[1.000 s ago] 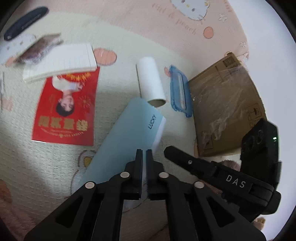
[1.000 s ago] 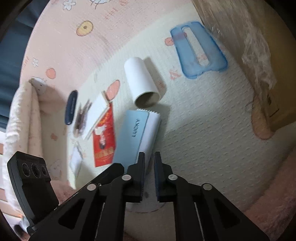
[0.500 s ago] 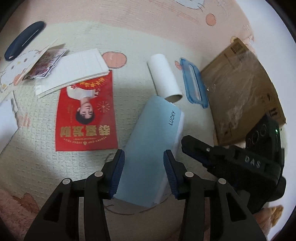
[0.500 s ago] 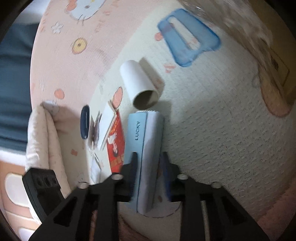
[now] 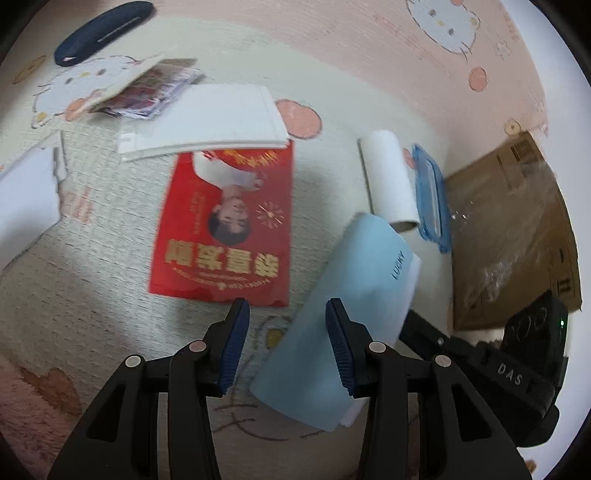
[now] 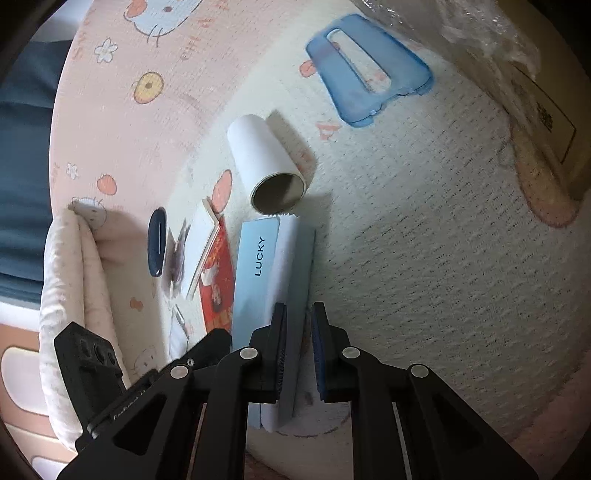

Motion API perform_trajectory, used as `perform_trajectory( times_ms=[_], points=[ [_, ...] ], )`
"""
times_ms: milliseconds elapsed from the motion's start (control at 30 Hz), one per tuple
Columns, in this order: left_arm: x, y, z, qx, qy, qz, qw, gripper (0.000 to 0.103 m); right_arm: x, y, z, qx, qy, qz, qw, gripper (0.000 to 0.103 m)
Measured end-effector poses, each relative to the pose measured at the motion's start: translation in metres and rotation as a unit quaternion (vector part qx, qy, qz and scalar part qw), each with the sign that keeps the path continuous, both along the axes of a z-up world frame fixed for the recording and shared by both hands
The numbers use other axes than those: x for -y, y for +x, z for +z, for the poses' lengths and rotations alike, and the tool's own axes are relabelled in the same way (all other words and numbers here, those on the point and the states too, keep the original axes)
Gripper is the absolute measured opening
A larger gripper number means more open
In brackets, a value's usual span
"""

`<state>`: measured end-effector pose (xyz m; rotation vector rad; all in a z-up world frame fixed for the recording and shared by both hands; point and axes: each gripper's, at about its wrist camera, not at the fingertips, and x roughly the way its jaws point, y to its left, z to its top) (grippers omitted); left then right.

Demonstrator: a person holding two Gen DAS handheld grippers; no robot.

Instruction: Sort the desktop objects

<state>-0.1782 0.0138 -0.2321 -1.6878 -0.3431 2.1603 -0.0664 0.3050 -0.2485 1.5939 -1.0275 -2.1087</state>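
A light blue notebook marked LUCKY [image 5: 343, 325] is lifted off the mat on its edge. My right gripper [image 6: 298, 350] is closed on the near edge of this notebook [image 6: 271, 280]. My left gripper [image 5: 286, 343] is open and empty; its right finger overlaps the notebook's left part in the left wrist view. A red booklet [image 5: 225, 229] lies flat just beyond the left gripper, with a white pad [image 5: 207, 118] above it.
A white paper roll [image 6: 264, 166] and a blue phone case [image 6: 369, 66] lie beyond the notebook. A cardboard box [image 5: 513, 236] stands at the right. A dark blue case [image 5: 99, 31], photo cards [image 5: 147, 92] and white paper [image 5: 26, 199] lie at the left.
My left gripper has opened, let go of the blue notebook and shifted left toward the red booklet. My right gripper keeps hold of the notebook, which has tilted onto its edge.
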Motion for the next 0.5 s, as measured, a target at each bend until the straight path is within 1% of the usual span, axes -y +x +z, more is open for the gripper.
perform_trajectory(
  times_ms=[67, 100, 167, 233, 267, 333, 367, 433, 500],
  points=[
    [0.001, -0.001, -0.001, 0.003, 0.006, -0.002, 1.0000, 0.046, -0.003, 0.003, -0.002, 0.005, -0.002, 0.002, 1.000, 0.011],
    [-0.001, -0.002, -0.003, 0.015, 0.014, -0.010, 0.9997, 0.046, 0.003, -0.001, -0.003, 0.004, -0.003, 0.004, 1.000, 0.011],
    [-0.002, -0.001, -0.002, 0.012, 0.021, -0.016, 0.9996, 0.040, 0.007, -0.004, -0.002, -0.002, -0.008, 0.010, 1.000, 0.011],
    [-0.005, 0.001, -0.004, 0.035, 0.056, -0.034, 0.9972, 0.040, 0.015, -0.011, -0.002, -0.006, -0.013, 0.024, 1.000, 0.011],
    [-0.006, 0.003, -0.003, 0.035, 0.054, -0.034, 0.9974, 0.040, 0.017, -0.013, -0.002, -0.008, -0.020, 0.030, 0.999, 0.011],
    [-0.007, 0.007, 0.001, 0.020, 0.040, -0.039, 0.9982, 0.040, 0.025, -0.021, -0.005, -0.010, -0.017, 0.033, 0.999, 0.011],
    [-0.007, 0.007, 0.003, 0.019, 0.041, -0.040, 0.9982, 0.040, 0.024, -0.023, -0.008, -0.006, -0.027, 0.031, 0.999, 0.011],
    [-0.004, 0.007, 0.004, 0.031, 0.050, -0.042, 0.9974, 0.040, 0.022, -0.027, -0.010, 0.001, -0.041, 0.018, 0.999, 0.011],
    [-0.002, 0.009, 0.003, 0.038, 0.056, -0.041, 0.9968, 0.040, 0.018, -0.028, -0.009, 0.000, -0.039, 0.000, 0.999, 0.011]
  ],
)
